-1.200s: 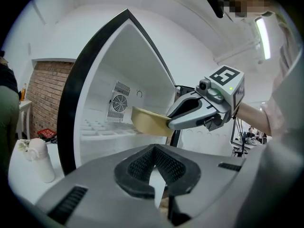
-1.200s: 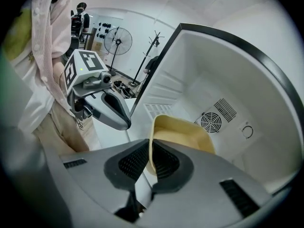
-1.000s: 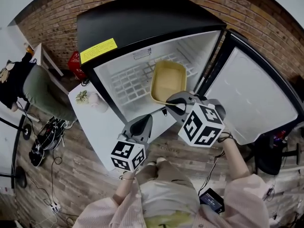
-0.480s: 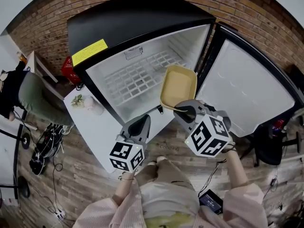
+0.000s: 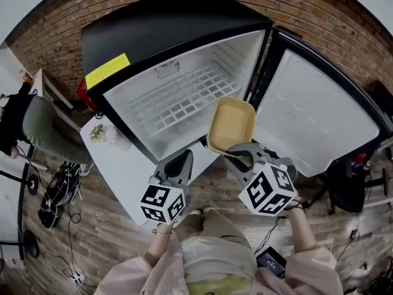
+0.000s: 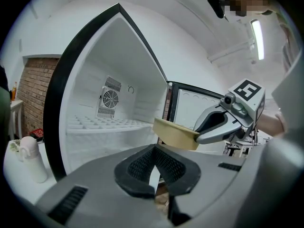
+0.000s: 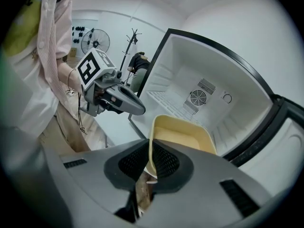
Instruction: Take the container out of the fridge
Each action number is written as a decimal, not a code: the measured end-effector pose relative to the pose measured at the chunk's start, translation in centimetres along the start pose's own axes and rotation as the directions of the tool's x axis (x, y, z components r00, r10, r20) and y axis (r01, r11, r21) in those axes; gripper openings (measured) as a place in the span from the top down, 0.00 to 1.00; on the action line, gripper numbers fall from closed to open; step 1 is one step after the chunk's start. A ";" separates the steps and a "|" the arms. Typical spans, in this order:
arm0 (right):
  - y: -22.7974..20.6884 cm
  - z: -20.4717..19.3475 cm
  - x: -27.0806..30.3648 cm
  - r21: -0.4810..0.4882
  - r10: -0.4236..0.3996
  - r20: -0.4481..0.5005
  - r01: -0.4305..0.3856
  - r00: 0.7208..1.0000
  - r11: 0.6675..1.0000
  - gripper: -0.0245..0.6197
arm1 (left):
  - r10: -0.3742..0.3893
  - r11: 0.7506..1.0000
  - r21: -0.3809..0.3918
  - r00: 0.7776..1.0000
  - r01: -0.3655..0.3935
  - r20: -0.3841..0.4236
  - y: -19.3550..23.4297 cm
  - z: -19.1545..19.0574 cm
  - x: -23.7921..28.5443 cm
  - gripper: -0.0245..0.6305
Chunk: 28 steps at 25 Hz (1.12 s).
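While right gripper (image 5: 233, 152) pinches container (image 5: 232, 125) rim, left gripper (image 5: 186, 155) closed empty, yellow fridge label (image 5: 107, 70) unreadable.

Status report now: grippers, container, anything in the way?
Right gripper shut on yellow container rim, at fridge front. Left gripper shut, empty. Nothing blocking.

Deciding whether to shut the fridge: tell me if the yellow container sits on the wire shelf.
No, the right gripper holds the container by its rim, clear of the shelf.
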State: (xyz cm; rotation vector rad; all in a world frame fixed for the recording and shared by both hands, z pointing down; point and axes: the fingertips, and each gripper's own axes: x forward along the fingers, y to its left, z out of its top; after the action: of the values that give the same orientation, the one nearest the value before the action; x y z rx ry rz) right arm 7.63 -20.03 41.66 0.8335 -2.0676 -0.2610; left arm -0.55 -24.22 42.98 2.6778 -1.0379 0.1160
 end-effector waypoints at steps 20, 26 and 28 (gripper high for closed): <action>2.4 -2.3 1.4 0.026 0.167 0.001 -0.167 0.986 0.986 0.93 | 0.100 0.994 -0.038 0.995 -0.101 -0.019 0.7 -0.5 0.7 0.97; 2.4 -2.2 1.7 0.012 0.182 0.005 -0.182 0.983 0.983 0.93 | 0.119 0.992 -0.041 0.993 -0.120 -0.017 1.0 -0.5 0.7 0.97; 2.4 -2.2 1.8 0.010 0.182 0.006 -0.182 0.983 0.983 0.93 | 0.122 0.992 -0.041 0.992 -0.122 -0.016 1.1 -0.6 0.7 0.97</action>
State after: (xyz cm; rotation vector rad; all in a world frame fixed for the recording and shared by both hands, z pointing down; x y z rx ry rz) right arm 7.57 -19.11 45.28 0.6449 -2.1353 -0.1522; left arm -0.72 -25.31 43.88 2.5721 -1.1866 0.1338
